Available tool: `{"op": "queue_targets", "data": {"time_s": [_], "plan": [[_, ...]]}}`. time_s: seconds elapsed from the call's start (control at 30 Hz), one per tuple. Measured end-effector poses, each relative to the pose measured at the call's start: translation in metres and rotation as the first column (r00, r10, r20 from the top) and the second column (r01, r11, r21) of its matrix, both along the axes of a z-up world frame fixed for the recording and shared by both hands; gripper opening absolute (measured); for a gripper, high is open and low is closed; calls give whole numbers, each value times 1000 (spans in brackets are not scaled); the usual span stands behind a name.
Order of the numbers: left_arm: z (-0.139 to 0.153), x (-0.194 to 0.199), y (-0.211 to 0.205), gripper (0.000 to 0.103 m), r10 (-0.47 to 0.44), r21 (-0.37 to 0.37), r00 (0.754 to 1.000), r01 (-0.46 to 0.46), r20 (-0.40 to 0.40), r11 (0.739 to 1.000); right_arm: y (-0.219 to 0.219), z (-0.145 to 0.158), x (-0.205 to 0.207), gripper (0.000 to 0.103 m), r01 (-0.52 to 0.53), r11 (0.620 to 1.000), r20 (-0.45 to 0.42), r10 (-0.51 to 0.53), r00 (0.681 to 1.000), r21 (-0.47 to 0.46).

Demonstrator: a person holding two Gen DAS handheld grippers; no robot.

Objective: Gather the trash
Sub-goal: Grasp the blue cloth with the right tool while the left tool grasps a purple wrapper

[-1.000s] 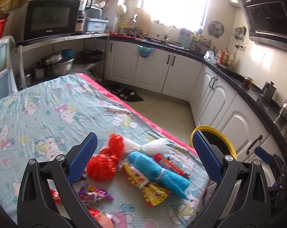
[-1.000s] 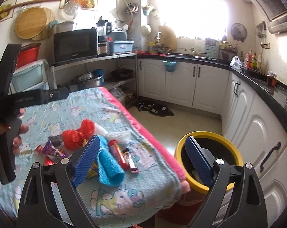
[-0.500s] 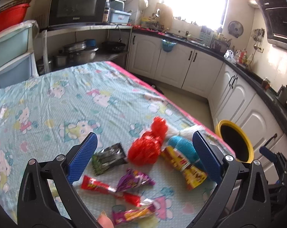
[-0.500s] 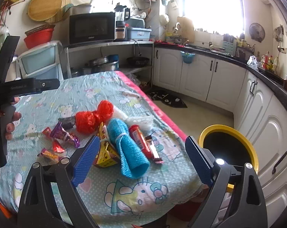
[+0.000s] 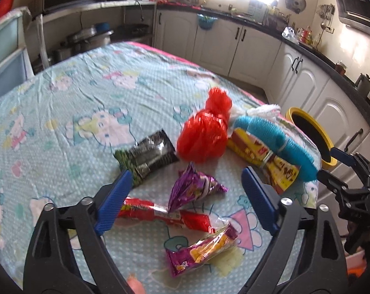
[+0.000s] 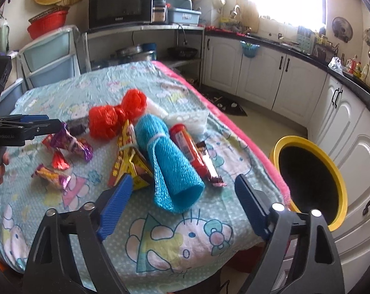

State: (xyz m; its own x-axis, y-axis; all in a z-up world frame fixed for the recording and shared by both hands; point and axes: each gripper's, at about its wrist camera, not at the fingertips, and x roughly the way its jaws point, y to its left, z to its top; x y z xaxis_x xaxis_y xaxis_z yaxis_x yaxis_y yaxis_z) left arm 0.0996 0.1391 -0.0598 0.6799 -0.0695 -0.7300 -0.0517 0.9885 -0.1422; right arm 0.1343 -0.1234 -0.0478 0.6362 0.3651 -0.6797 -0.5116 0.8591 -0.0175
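Trash lies on the cartoon-print tablecloth (image 5: 75,98). My left gripper (image 5: 186,183) hangs over a purple wrapper (image 5: 192,188) that shows between its closing jaws, untouched by the pads. A long red wrapper (image 5: 165,214), a purple-yellow wrapper (image 5: 202,252) and a black-green wrapper (image 5: 148,154) lie around it. My right gripper (image 6: 183,183) hovers over the near end of a blue mesh roll (image 6: 172,161), jaws closing, pads off it. Beside the roll are a red mesh bag (image 6: 114,117), a yellow wrapper (image 6: 131,164) and a red tube wrapper (image 6: 190,147).
A yellow-rimmed bin (image 6: 307,174) stands on the floor just past the table's right edge. White cabinets (image 6: 258,73) and a dark counter run behind it. A microwave (image 6: 119,7) and plastic drawers (image 6: 50,56) stand at the far left.
Both grippers have sunk toward the table and tipped downward, so the trash looks larger. The left view now centres on the small wrappers. Both pairs of jaws have narrowed a little.
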Motion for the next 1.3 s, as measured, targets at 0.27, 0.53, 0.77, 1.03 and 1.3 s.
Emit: {"op": "queue_targets", "data": {"time_s": [0.27, 0.53, 0.77, 1.03, 1.3], "plan": [[-10, 4, 5, 60, -33, -54, 999, 32, -23, 998, 8, -17, 6, 30, -35, 999, -45, 33, 998, -35], [-15, 7, 4, 25, -56, -69, 997, 52, -47, 996, 6, -11, 3, 5, -65, 998, -18, 65, 998, -9], [-12, 5, -1, 17, -66, -41, 997, 64, -48, 997, 6, 6, -5, 4, -84, 996, 25, 84, 996, 26], [21, -1, -10, 15, -69, -26, 997, 70, 41, 997, 3, 33, -13, 3, -98, 992, 85, 92, 992, 75], [55, 4, -34, 15, -107, -6, 987, 109, 121, 994, -4, 63, -21, 3, -107, 987, 155, 88, 984, 119]]}}
